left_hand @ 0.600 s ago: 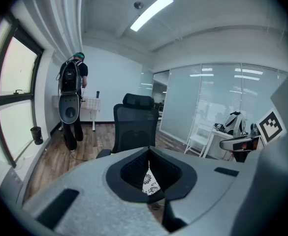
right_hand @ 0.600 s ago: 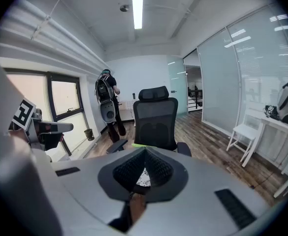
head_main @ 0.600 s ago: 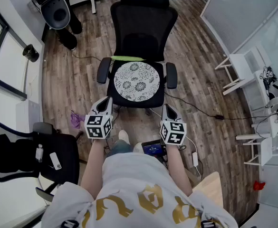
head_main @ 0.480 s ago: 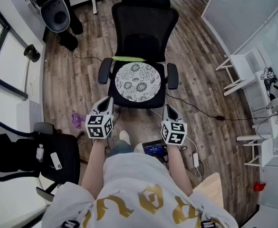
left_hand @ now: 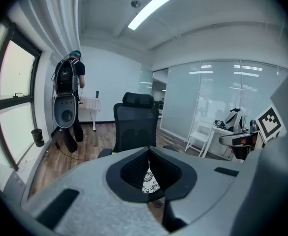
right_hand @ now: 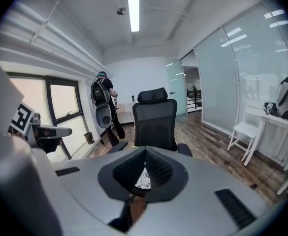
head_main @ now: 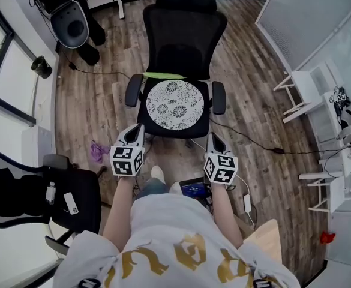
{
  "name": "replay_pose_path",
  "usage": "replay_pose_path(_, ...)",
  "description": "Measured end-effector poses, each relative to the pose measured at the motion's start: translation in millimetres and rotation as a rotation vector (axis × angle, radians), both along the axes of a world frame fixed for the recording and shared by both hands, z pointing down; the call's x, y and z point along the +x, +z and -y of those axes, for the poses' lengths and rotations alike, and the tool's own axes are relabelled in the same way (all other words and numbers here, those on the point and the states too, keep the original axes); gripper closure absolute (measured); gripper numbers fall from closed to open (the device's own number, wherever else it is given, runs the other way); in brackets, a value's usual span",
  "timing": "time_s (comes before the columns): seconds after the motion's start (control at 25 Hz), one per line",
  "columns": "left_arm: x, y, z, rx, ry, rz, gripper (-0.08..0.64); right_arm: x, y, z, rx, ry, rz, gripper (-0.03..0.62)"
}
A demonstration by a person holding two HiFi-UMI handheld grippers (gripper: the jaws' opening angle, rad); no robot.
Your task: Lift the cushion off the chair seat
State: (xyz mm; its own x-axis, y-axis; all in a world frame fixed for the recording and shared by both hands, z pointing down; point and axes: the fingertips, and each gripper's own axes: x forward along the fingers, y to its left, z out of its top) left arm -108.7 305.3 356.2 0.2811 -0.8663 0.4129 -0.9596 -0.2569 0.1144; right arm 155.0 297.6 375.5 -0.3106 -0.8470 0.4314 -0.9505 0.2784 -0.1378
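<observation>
Both grippers hang just short of the chair's (head_main: 184, 35) near edge. The left gripper (head_main: 137, 127) and right gripper (head_main: 213, 136) each have their jaws pressed together, with nothing between them. The round patterned cushion (head_main: 175, 104) lies flat on the seat between the armrests (head_main: 133, 89), untouched. Go in with the jaws closed and they'd likely just shove it toward the backrest. A one-sided pinch could let it flop and slide off, and a hard nudge may push the chair away.
</observation>
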Motion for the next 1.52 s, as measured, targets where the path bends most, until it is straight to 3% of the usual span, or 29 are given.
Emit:
replay_pose_path(0.12, -0.6, -1.6, -2.0, -0.005, 0.0, -0.002, 0.549, -5.2, -4.1, -0.3, 0.013, -0.026, -0.032, 0.581)
replay_pose_path(0.8, 8.9, 2.7, 11.7, -0.054, 0.019, 0.012, 0.549, 10.0, 11.8, 9.3, -0.043, 0.016, 0.058, 0.581)
replay_pose_path(1.04, 15.9, 22.3, 56.2, -0.087, 0.059, 0.017, 0.549, 17.5, 27.4, 46.5, -0.081, 0.055, 0.047, 0.581)
replay_pose_path(1.52, 7.7, 51.0, 202.6, -0.144, 0.12, 0.005, 0.549, -1.0, 46.0, 173.4, -0.138, 0.06, -0.013, 0.581)
